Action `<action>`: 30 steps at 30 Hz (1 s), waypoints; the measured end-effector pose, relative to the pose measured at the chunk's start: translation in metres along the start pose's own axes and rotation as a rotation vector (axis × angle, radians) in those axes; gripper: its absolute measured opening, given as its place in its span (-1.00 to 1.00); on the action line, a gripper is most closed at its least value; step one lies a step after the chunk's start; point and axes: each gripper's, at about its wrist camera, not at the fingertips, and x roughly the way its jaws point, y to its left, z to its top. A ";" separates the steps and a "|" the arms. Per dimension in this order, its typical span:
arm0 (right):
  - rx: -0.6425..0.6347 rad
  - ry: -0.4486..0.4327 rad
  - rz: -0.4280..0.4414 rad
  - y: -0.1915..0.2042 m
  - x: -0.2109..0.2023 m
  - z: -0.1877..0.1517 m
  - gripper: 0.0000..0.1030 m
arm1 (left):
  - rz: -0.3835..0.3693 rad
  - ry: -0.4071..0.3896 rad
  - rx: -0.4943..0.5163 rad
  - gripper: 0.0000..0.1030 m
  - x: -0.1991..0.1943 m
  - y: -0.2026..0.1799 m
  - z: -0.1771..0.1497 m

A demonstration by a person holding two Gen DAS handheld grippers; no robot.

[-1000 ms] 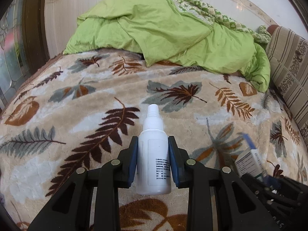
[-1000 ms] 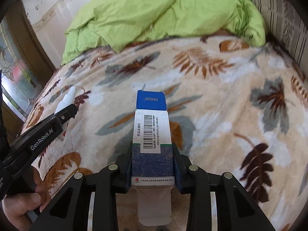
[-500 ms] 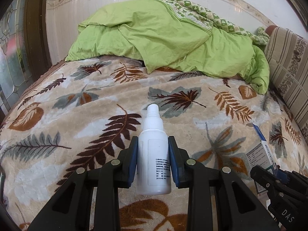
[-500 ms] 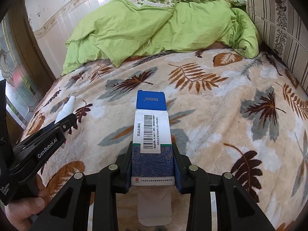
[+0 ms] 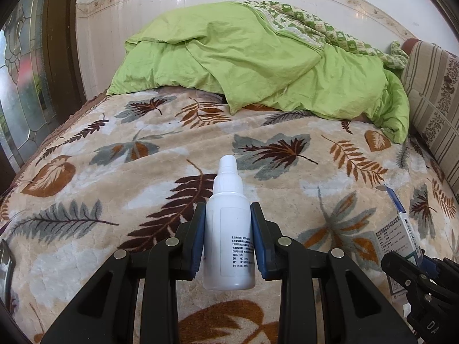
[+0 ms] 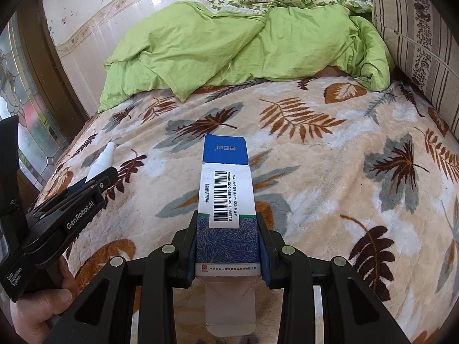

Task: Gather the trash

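Observation:
My left gripper [image 5: 228, 215] is shut on a small white dropper bottle [image 5: 228, 240], its nozzle pointing away from me above the leaf-patterned blanket [image 5: 143, 177]. My right gripper [image 6: 228, 223] is shut on a blue and white medicine box [image 6: 226, 200] with a barcode and open end flaps. In the left wrist view the box [image 5: 400, 240] and the right gripper show at the lower right edge. Seen from the right wrist, the left gripper [image 6: 99, 175] with the bottle [image 6: 101, 160] is at the left, with a hand [image 6: 43, 306] on its handle.
A crumpled green duvet [image 5: 258, 66] lies across the far end of the bed against a tiled wall. A striped pillow [image 5: 433, 109] stands along the right side. A stained-glass door [image 5: 20, 86] in a dark wooden frame is at the left.
Both views have tilted up slightly, so the duvet and wall sit lower in frame. In the left wrist view the box and right gripper have slid towards the lower right. Both grips are unchanged.

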 end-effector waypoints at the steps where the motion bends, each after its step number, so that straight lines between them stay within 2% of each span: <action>1: -0.002 -0.001 0.001 0.000 0.000 0.000 -0.30 | 0.004 0.000 -0.001 -0.44 0.000 0.001 0.000; 24: -0.006 -0.005 0.005 0.005 -0.001 -0.001 -0.30 | 0.016 0.002 -0.002 -0.44 0.001 0.004 0.001; 27: -0.004 -0.010 0.007 0.005 -0.003 -0.001 -0.30 | -0.015 0.008 -0.022 -0.44 -0.001 0.006 0.000; 30: 0.001 -0.023 0.010 0.006 -0.009 0.001 -0.30 | -0.090 0.020 -0.062 -0.44 -0.006 0.008 -0.002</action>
